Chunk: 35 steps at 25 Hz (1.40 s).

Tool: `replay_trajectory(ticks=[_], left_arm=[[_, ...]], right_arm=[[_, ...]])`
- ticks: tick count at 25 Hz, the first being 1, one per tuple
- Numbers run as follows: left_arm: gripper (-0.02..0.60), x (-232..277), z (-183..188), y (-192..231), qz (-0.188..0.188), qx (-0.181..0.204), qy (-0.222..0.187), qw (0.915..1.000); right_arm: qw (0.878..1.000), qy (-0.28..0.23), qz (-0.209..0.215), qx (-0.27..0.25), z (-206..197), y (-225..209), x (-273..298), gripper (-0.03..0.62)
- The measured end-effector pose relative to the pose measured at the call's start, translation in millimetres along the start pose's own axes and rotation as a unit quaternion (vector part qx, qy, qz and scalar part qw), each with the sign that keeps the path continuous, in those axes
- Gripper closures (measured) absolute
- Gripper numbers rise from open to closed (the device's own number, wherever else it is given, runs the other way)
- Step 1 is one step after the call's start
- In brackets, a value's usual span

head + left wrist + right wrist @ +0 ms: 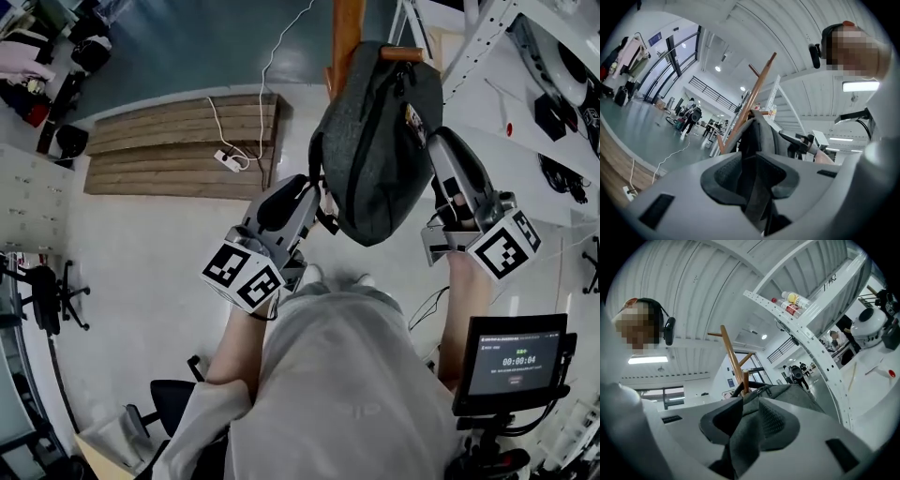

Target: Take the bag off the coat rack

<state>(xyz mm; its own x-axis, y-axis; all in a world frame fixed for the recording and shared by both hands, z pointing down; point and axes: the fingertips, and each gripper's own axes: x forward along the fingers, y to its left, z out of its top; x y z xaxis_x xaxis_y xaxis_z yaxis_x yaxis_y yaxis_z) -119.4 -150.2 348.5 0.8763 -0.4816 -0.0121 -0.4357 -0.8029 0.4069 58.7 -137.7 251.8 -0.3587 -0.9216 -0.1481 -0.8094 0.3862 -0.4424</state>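
A dark grey bag (380, 141) hangs from a peg (401, 53) of the wooden coat rack (345, 37). My left gripper (314, 202) is at the bag's lower left side. In the left gripper view a dark strap (757, 197) of the bag (764, 136) runs between the jaws of the left gripper (757, 176), which pinch it, with the rack (754, 93) behind. My right gripper (441, 150) is against the bag's right side. In the right gripper view the right gripper (747, 420) is shut on a fold of the bag's grey fabric (787, 394), below the rack (731, 357).
A low wooden platform (178, 145) with a power strip and white cable (228, 159) lies on the floor to the left. White perforated shelving (487, 37) stands close on the right. A small screen (516, 361) is at lower right, an office chair (47, 295) at far left.
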Motion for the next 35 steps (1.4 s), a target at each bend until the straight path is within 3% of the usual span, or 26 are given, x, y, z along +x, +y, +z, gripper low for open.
replay_trajectory(ticks=[4, 11, 14, 16, 18, 21, 25, 28, 30, 35], left_arm=[[0.469, 31.2, -14.7, -9.3, 0.012, 0.005, 0.013, 0.9998], [0.425, 3.4, -17.7, -41.0, 0.027, 0.002, 0.003, 0.9996], [0.415, 25.2, -17.5, -52.7, 0.041, 0.001, -0.001, 0.9991], [0.394, 52.2, -17.7, -56.9, 0.059, 0.013, 0.008, 0.9981], [0.373, 65.3, -17.7, -57.1, 0.086, 0.036, 0.019, 0.9955], [0.364, 66.6, -15.7, -53.8, 0.126, 0.065, 0.024, 0.9896], [0.364, 61.2, -12.9, -49.3, 0.166, 0.074, 0.021, 0.9831], [0.362, 53.3, -15.2, -49.9, 0.182, 0.069, 0.026, 0.9806], [0.318, 46.5, -17.2, -49.3, 0.190, 0.065, 0.032, 0.9791], [0.304, 52.4, -22.3, -46.9, 0.185, 0.060, 0.036, 0.9803]], right_arm=[[0.999, 0.028, 0.021, -0.006, 8.7, -64.0, 12.1, 0.499], [0.994, 0.081, 0.011, -0.076, 7.7, -107.1, 8.7, 0.496], [0.990, 0.104, 0.029, -0.087, 7.8, -135.2, 20.2, 0.464], [0.988, 0.121, 0.051, -0.088, 8.0, -153.4, 34.4, 0.398], [0.983, 0.135, 0.064, -0.103, 3.2, -157.2, 48.4, 0.341], [0.979, 0.150, 0.070, -0.121, -7.5, -153.4, 63.6, 0.336], [0.975, 0.171, 0.098, -0.101, -14.5, -148.2, 74.1, 0.336], [0.971, 0.187, 0.118, -0.094, -17.6, -145.8, 73.2, 0.336], [0.967, 0.199, 0.126, -0.097, -18.4, -145.7, 73.8, 0.318], [0.952, 0.229, 0.171, -0.108, -20.6, -142.5, 77.2, 0.293]])
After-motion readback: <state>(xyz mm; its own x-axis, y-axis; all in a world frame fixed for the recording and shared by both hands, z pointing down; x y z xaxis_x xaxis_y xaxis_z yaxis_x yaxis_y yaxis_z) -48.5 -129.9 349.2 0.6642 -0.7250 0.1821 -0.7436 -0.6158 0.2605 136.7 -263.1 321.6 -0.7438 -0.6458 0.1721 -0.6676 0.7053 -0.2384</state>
